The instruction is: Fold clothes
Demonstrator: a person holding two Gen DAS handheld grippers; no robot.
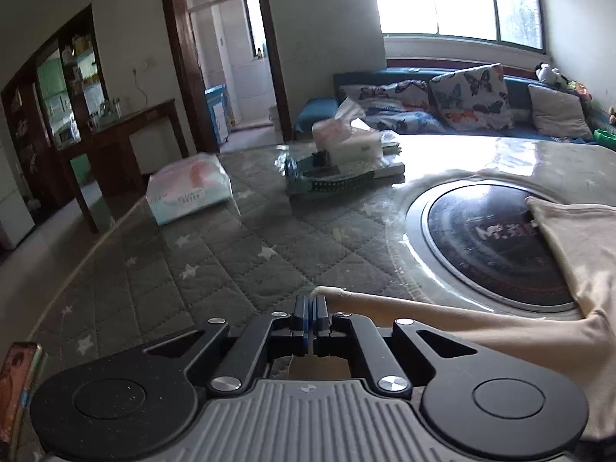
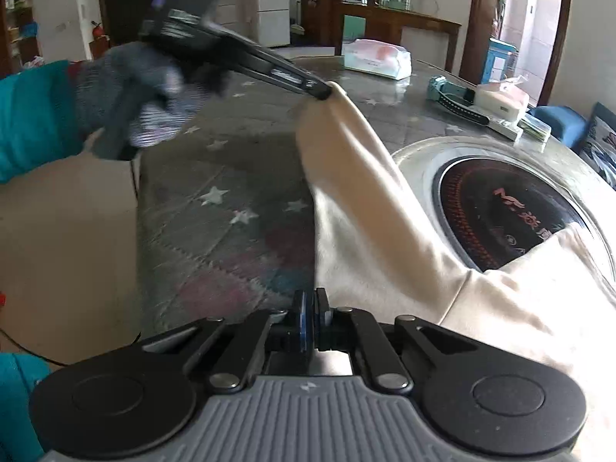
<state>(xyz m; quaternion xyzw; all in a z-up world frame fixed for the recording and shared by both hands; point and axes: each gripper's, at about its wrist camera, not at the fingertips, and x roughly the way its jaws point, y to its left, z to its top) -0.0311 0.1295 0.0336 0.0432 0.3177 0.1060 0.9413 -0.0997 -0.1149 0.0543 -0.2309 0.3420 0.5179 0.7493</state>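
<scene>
Pinching the cream garment (image 2: 385, 208) with left gripper (image 2: 323, 90) and right gripper (image 2: 310, 308) clamped on its edges, I judge folding barely begun; most lies unfolded.

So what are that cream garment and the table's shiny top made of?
The cream garment looks like soft matte knit, perhaps cotton: it drapes in smooth folds. The table top seems to be glass or clear plastic over a quilted star-print cloth: it mirrors the window.

Bright window (image 1: 458, 0) above blue sofa (image 1: 516, 92), dark wooden doorframe (image 1: 181, 57).
</scene>
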